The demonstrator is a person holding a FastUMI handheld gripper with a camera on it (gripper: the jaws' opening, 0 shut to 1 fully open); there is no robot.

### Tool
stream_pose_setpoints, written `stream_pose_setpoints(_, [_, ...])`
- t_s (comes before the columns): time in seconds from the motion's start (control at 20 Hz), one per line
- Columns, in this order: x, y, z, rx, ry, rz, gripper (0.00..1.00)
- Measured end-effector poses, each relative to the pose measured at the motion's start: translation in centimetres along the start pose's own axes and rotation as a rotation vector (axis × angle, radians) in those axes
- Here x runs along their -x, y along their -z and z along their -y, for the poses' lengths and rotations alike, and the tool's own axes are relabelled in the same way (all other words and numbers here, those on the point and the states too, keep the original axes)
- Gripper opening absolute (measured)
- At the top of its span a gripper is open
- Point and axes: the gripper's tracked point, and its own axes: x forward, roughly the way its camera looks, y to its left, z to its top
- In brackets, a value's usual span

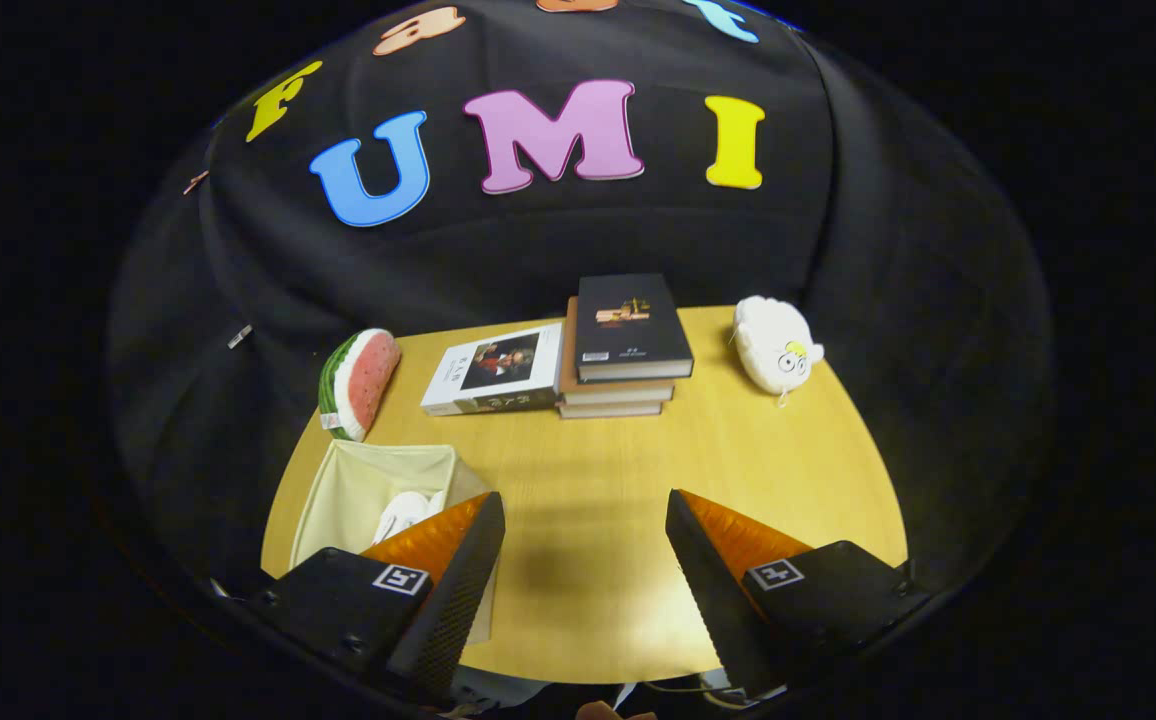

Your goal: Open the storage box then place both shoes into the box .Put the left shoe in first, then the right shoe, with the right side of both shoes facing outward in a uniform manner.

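Gripper [585, 510] is hovering wide apart, nothing between its fingers, over bare table [638, 460]; storage box [338, 500] is sitting open at ten o'clock beside the left finger, white shoe [406, 512] lying inside, heading unclear

You can't read the print on the white book [494, 371] or the dark book [631, 325]; it's too small.

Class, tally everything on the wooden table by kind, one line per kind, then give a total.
Books: 4: one white-covered book plus a stack of three
Plush toys: 2: watermelon slice, white sheep
Storage box: 1, open, something white inside
Total: 7
Gripper jaws open, holding nothing.
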Motion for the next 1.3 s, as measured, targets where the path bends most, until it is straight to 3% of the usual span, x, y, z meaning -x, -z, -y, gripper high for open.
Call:
stream_pose_setpoints(0.45, [7.1,-6.9,5.3,0.122,0.154,0.414,0.99])
stream_pose_setpoints(0.65, [10.3,-8.3,5.7,0.105,0.169,0.543,0.98])
stream_pose_setpoints(1.3, [9.7,-6.8,4.2,0.116,0.115,0.567,0.98])
